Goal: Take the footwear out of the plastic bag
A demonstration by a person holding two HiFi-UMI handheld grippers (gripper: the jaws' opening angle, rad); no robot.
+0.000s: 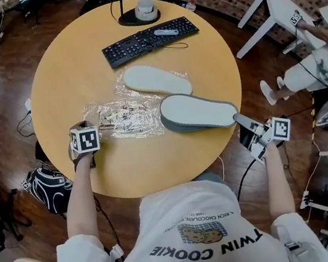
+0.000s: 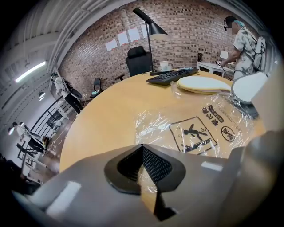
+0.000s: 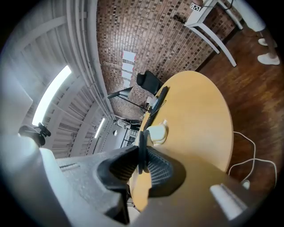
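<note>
The round table point(image 1: 66, 69) filled the middle of the head view, and on it the grey slipper point(image 1: 198, 112) lay right of centre, outside the plastic bag point(image 1: 121, 119), while the pale slipper point(image 1: 157, 80) lay just above it at the upper edge of the bag. The flat, crumpled bag was left of centre. The right gripper point(image 1: 237, 119) was clenched on the thin heel edge of the grey slipper at the right rim of the table, and the left gripper point(image 1: 94, 128) pinched the left end of the bag.
</note>
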